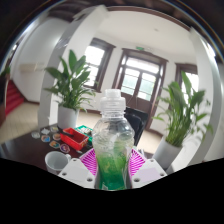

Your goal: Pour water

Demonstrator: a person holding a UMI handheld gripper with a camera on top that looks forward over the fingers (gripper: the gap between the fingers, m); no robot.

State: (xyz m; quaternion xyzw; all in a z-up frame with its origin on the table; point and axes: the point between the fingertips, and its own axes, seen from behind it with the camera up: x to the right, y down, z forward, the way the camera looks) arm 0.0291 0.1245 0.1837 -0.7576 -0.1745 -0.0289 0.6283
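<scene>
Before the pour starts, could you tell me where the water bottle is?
The water bottle stands upright between the fingers, gripped by both pads, with a potted plant beyond it.

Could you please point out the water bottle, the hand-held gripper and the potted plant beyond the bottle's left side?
water bottle (112,135): gripper view, clear body.
hand-held gripper (112,172): gripper view, midway between fingertips, closed on the bottle.
potted plant (70,82): gripper view, leaves.

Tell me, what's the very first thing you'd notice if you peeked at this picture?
First you'd spot the clear plastic bottle with a white cap and green liquid at its bottom, standing upright between the gripper fingers, whose pink pads press on it from both sides. Behind it, two leafy green potted plants stand on the floor, one to the left and one to the right, with big dark-framed windows beyond.
</scene>
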